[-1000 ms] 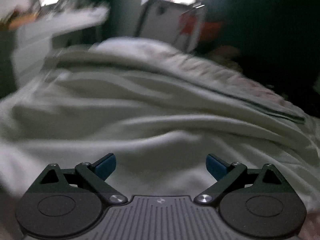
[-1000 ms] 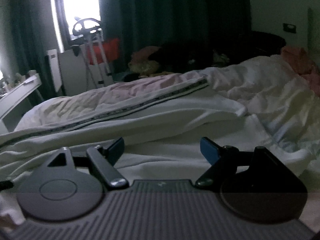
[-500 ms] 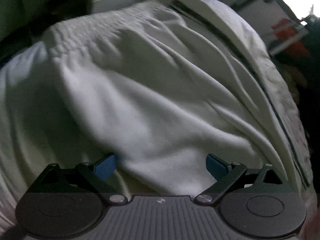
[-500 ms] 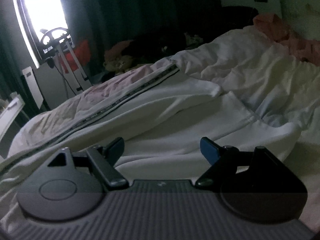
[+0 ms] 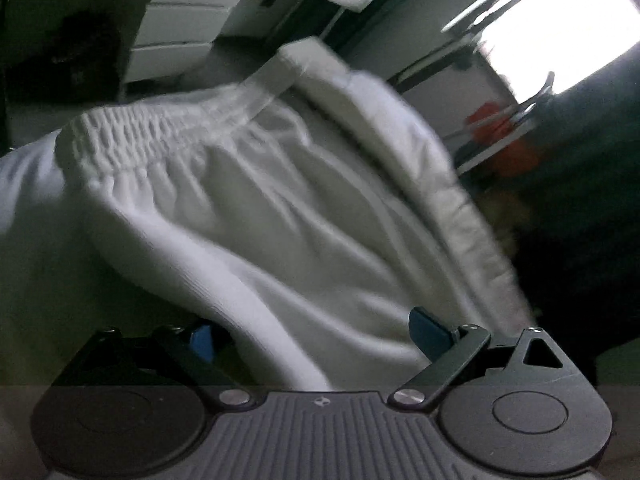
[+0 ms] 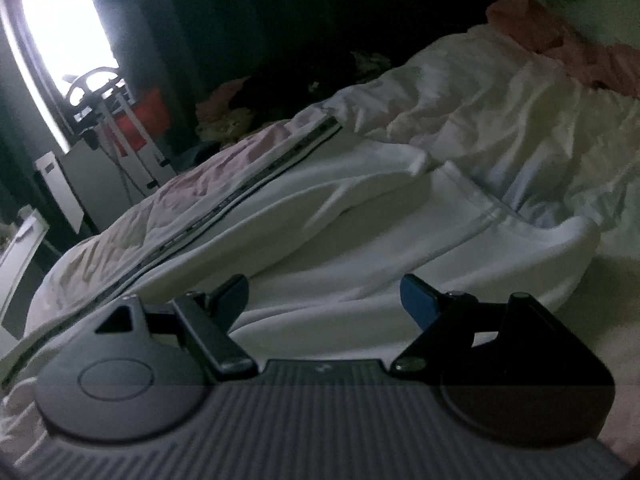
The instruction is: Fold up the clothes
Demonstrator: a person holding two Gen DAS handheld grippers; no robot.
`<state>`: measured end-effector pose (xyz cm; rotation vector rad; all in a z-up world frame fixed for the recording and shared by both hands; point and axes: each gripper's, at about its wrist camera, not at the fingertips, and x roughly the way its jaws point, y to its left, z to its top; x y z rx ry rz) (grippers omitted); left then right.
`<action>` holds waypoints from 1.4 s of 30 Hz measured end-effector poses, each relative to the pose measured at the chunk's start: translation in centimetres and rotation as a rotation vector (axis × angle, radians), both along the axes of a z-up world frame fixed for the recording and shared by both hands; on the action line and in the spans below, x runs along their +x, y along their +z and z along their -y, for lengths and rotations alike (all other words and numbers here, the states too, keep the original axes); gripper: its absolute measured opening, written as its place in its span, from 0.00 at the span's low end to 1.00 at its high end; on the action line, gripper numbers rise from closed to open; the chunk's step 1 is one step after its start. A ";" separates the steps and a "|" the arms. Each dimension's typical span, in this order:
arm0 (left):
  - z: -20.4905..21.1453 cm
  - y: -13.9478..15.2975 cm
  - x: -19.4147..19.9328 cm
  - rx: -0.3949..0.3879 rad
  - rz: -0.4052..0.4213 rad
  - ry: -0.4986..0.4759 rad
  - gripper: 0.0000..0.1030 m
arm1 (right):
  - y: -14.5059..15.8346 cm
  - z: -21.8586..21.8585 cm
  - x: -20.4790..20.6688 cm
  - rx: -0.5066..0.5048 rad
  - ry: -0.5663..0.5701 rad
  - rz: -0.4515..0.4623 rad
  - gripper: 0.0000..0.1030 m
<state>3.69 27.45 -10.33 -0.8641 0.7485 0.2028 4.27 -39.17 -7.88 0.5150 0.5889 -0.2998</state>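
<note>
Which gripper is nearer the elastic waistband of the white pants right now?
Left. The left gripper faces the gathered waistband just ahead, jaws open with pants fabric between them. The right gripper is over the white pants legs; no waistband shows in its view.

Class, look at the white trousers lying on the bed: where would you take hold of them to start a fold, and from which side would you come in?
Probably grip the gathered elastic waistband of the white trousers: it is thick, ridged and forms a free edge. Come in from the open end beyond the waistband, with the open left gripper straddling that edge.
</note>
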 end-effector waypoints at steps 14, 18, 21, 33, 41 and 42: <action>-4.6 -4.3 -1.2 -0.194 -0.089 0.215 0.86 | -5.0 10.3 -5.3 0.435 -0.412 0.034 0.80; -4.6 -3.9 -1.8 -0.229 -0.003 0.241 0.83 | -6.8 12.9 -7.8 0.514 -0.576 0.045 0.61; -4.4 -3.3 -2.4 -0.225 0.038 0.257 0.79 | -8.6 13.9 -8.1 0.582 -0.614 0.030 0.52; -4.5 -3.9 -1.7 -0.230 0.017 0.270 0.79 | -10.4 15.0 -3.6 0.599 -0.452 0.109 0.10; -5.2 -5.4 -0.5 -0.254 -0.128 0.237 0.64 | -6.6 14.0 -4.1 0.430 -0.482 0.288 0.05; -5.2 -5.5 -0.2 -0.248 -0.151 0.228 0.60 | -6.6 14.0 -4.0 0.420 -0.491 0.284 0.05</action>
